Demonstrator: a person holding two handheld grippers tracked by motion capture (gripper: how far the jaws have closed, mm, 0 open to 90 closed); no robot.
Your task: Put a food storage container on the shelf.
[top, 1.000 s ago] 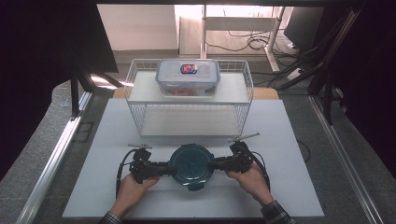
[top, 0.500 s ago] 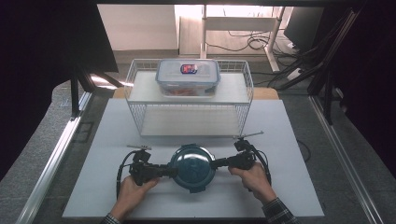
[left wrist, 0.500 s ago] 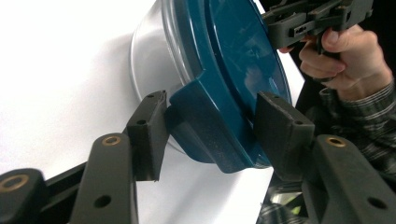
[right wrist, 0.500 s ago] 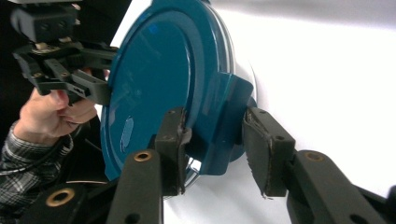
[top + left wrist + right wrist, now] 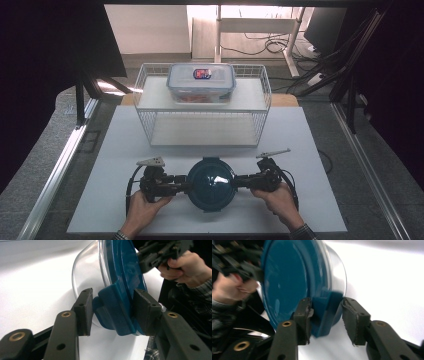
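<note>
- Left gripper (image 5: 112, 297): jaws partly closed and just been closing. The left latch (image 5: 112, 315) of the lidded bowl (image 5: 210, 182) sits between them, one pad against the flap's outer face and the other on the lid side. Read as a pinch on the flap.
- Right gripper (image 5: 327, 303): jaws partly open, just been opening a little. The right latch (image 5: 324, 312) is between them. The lid-side pad touches it; the outer pad stands clear with a visible gap, so no grip.
- Bowl: clear glass body with a blue lid, on the white surface (image 5: 310, 140) at its near edge, between the two hands, with one gripper on each side.
- Step, as judged: working the two side latches, which are both folded down over the rim.
- Next move calls for closing the right jaws on the flap, then levering both flaps outward evenly so the bowl does not slide or tip.
- Behind: a wire rack (image 5: 142, 80) with a clear box (image 5: 201, 92) on top.
- Writing: the box's label (image 5: 201, 73) shows red and blue but is too small to read. No marks are seen on the bowl lid.
</note>
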